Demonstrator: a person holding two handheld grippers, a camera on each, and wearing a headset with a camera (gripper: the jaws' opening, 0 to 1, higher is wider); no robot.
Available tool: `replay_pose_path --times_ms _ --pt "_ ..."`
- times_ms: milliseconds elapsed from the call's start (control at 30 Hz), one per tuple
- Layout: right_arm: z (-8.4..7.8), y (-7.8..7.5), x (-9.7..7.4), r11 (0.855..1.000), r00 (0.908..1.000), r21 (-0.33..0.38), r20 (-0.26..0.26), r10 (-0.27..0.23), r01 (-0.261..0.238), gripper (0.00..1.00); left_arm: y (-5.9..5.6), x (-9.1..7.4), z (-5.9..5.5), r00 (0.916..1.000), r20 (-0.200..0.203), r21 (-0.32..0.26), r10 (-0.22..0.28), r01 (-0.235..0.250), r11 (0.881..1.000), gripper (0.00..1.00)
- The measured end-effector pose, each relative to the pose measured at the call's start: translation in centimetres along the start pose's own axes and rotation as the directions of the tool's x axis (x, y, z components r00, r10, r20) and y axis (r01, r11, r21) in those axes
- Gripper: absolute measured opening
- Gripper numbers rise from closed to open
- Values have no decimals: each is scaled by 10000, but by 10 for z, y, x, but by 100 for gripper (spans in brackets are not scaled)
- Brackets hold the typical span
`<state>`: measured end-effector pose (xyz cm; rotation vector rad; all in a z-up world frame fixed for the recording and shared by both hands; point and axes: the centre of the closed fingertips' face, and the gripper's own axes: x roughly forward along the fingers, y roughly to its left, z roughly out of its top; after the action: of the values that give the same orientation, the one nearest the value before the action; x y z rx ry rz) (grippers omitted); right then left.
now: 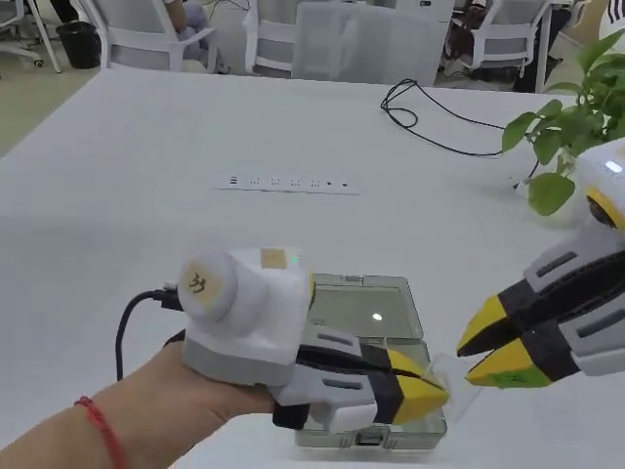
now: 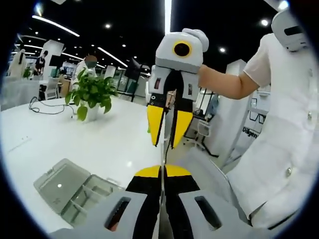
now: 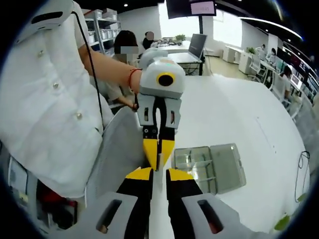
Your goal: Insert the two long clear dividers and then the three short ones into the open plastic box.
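Two hand-held grippers [image 1: 441, 393] [image 1: 466, 362], one divider [image 1: 451, 374], one box [image 1: 371, 311]

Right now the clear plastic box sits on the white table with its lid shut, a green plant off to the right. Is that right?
No. The lid is open, folded back flat behind the clear plastic box, as the head view shows. The rest holds: the box sits on the white table with the green plant off to the right.

Count: grippers, 2: left gripper [image 1: 441, 393] and right gripper [image 1: 466, 360]. Plastic box [image 1: 376, 311], 1. Clear divider [image 1: 447, 373], 1. Potted plant [image 1: 566, 127], 1. Power strip [image 1: 288, 183], 1.
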<state>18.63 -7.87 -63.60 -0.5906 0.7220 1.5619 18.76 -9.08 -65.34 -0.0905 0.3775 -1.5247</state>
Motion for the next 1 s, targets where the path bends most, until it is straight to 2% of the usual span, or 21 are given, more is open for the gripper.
replay_pose_path --times_ms 200,433,1000 --pt "-1 6 3 9990 9990 28 16 437 -437 8 -6 -1 1 9997 8 259 -233 232 9994 0" --pt "-1 11 5 9974 9974 -13 65 714 -714 4 -10 -1 0 9993 -50 401 -376 378 9985 0" --pt "0 11 8 9979 9978 30 118 654 -654 3 -8 -4 -2 9997 -40 318 -227 229 9992 0"
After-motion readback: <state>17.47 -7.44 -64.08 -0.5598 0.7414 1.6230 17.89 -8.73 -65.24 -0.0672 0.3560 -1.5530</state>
